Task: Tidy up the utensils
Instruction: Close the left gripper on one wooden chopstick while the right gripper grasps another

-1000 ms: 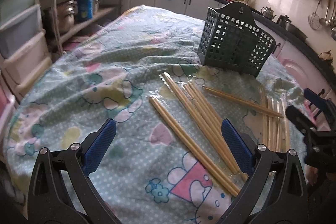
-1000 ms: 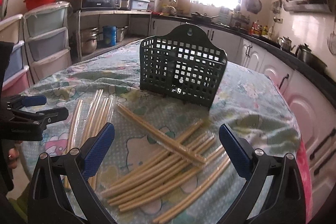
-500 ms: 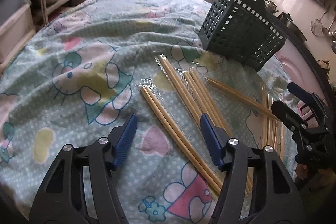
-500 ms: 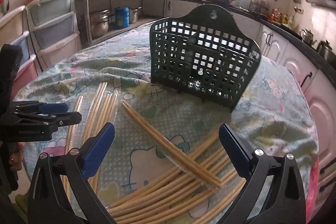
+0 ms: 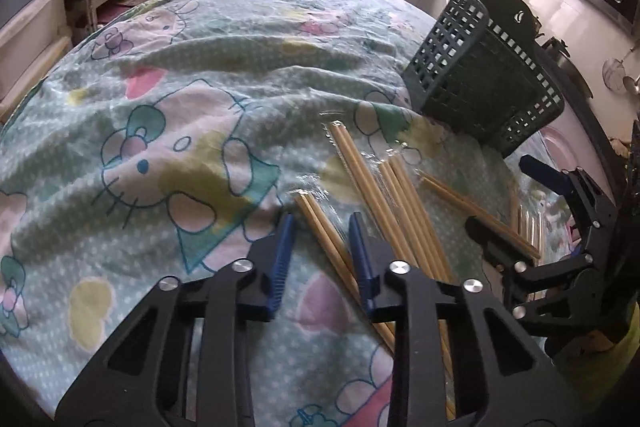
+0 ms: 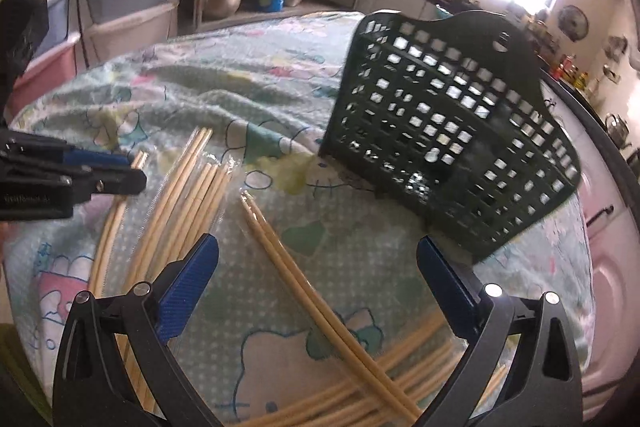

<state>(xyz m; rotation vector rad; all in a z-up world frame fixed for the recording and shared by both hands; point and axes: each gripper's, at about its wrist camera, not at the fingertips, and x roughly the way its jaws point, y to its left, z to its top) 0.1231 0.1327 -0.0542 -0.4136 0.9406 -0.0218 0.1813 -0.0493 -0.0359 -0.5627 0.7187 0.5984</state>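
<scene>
Cartoon-print tablecloth (image 5: 168, 131) in a kitchen — left hand-held gripper (image 5: 322, 251) closing around wrapped chopsticks (image 5: 320, 227), right hand-held gripper (image 6: 318, 267) spread wide.

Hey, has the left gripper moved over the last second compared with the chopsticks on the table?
Yes. The left gripper has come forward and down, its jaws closing around the nearest pair of chopsticks, which stayed on the cloth.

Your left claw (image 5: 322, 227) is closing around a wrapped pair of chopsticks (image 5: 320, 227) lying between its blue pads, which do not yet press it. More chopsticks (image 5: 404, 211) lie just right of it; the green basket (image 5: 480, 83) stands beyond, the right claw (image 5: 532, 211) farther right.
</scene>
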